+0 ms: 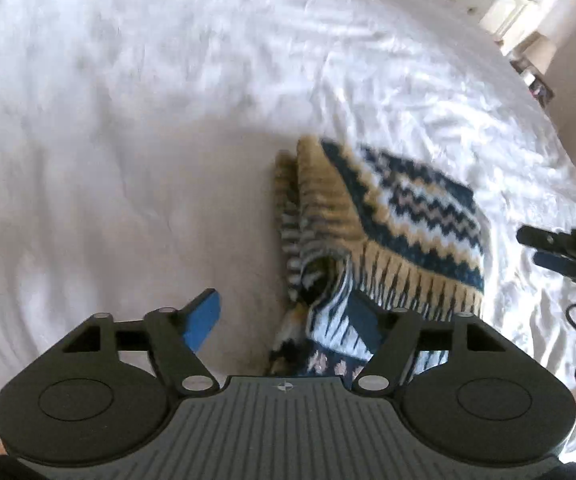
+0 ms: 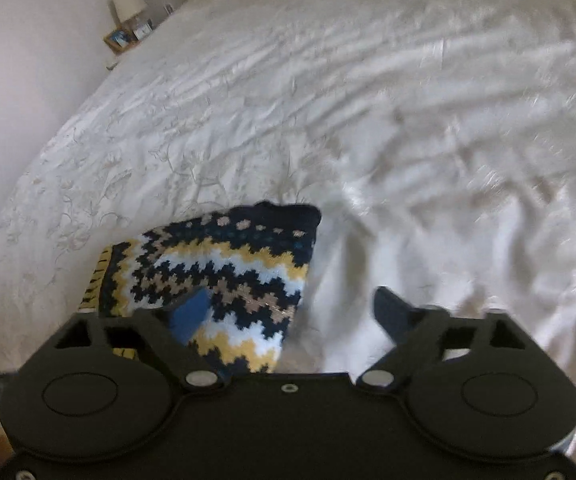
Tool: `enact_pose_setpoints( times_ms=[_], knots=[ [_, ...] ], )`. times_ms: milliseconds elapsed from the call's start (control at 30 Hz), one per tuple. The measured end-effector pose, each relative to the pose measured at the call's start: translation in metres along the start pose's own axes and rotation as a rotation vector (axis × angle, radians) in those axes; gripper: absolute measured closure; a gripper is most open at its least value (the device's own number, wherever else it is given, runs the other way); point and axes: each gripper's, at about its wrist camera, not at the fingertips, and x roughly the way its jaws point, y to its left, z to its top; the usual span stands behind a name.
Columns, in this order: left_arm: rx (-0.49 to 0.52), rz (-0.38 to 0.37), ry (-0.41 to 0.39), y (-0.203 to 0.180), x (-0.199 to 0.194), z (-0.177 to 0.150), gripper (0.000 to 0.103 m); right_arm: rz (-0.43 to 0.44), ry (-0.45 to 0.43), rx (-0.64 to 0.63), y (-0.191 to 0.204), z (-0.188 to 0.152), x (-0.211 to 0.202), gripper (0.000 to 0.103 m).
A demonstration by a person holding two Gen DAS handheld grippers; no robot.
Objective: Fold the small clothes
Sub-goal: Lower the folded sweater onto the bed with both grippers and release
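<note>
Left wrist: folded knit garment (image 1: 388,216) lies lengthwise, cuff farthest.

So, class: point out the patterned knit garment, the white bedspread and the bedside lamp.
patterned knit garment (image 2: 224,264): right wrist view, on its zigzag bands.
white bedspread (image 2: 368,92): right wrist view, on a bare wrinkled stretch.
bedside lamp (image 2: 128,0): right wrist view, on its shade.

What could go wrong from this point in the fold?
The knit lies bunched, one edge curled up beside the open left gripper; it may spring open. The left gripper's right finger sits over the knit and could snag it. The wrinkled sheet may drag along.
</note>
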Motion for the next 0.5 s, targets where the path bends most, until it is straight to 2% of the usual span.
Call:
enact_pose_setpoints(
  times_ms=[100,200,267,400,500],
  knots=[
    [0.094,0.014,-0.062,-0.021,-0.006,0.015,0.030,-0.031,-0.056,-0.047,0.014,-0.005,-0.011,0.003],
    [0.213,0.014,-0.097,-0.052,0.011,0.037,0.024,-0.081,-0.052,-0.088,0.028,-0.005,0.001,0.001],
    [0.276,0.013,-0.105,-0.068,0.026,0.050,0.023,-0.098,-0.040,-0.093,0.034,-0.001,0.012,0.001],
    [0.373,0.048,-0.070,-0.084,0.065,0.064,0.022,-0.159,-0.029,-0.052,0.037,0.009,0.033,0.001],
    [0.445,0.075,0.004,-0.080,0.085,0.057,0.022,-0.249,0.029,-0.035,0.035,0.008,0.055,0.001]
  ],
)
